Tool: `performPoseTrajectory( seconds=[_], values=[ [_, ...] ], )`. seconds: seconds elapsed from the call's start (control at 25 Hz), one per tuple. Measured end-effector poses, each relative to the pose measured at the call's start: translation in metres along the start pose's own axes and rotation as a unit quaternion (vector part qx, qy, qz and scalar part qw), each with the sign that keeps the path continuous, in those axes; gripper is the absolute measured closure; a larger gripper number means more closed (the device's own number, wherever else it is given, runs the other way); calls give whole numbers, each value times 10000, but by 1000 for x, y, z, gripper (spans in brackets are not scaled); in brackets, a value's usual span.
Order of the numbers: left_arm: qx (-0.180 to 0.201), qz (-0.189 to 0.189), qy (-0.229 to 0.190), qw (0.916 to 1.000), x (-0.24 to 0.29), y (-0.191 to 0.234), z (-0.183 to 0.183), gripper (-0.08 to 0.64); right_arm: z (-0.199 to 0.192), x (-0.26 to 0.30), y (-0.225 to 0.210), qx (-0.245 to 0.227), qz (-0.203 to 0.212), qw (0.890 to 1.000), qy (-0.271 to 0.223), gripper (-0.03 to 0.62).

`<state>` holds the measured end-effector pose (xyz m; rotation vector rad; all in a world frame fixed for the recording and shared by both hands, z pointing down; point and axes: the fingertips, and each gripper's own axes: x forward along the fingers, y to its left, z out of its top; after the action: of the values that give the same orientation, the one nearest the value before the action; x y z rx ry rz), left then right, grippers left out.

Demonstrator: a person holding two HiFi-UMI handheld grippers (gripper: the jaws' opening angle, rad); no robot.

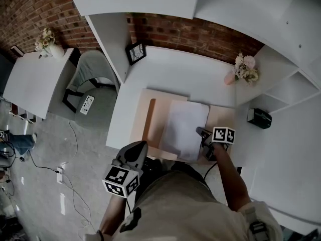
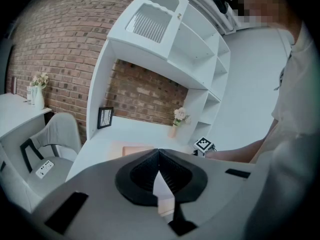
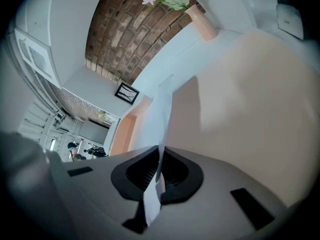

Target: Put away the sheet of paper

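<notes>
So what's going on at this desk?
A person works with two hand-held grippers. The right gripper pinches the near edge of the sheet of paper, which lies on what looks like an open peach folder on the white desk. The left gripper is shut and empty, held back by the person's body.

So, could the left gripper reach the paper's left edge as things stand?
Probably yes: the left gripper hangs shut and empty by the desk edge, only bare folder lies between it and the paper, whose opposite side the right gripper pinches.

Your grey left claw (image 1: 140,145) and right claw (image 1: 202,134) each carry black-and-white marker cubes (image 1: 122,181); your short-sleeved shirt (image 1: 175,205) is pale.
</notes>
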<state>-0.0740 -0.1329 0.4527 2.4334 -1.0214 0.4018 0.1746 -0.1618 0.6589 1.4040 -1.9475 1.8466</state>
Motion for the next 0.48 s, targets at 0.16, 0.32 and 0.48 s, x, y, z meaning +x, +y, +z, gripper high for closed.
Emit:
performPoseTrajectory(
  seconds=[0.16, 0.32, 0.48],
  values=[
    [35, 3, -25, 10000, -1, 0, 2, 545, 0, 3, 4, -39, 33, 10000, 12, 565],
    [5, 52, -56, 10000, -6, 2, 3, 545, 0, 7, 9, -49, 74, 10000, 24, 565],
    [-1, 121, -95, 9999, -12, 5, 1, 545, -2, 12, 13, -52, 114, 9999, 65, 565]
  ],
)
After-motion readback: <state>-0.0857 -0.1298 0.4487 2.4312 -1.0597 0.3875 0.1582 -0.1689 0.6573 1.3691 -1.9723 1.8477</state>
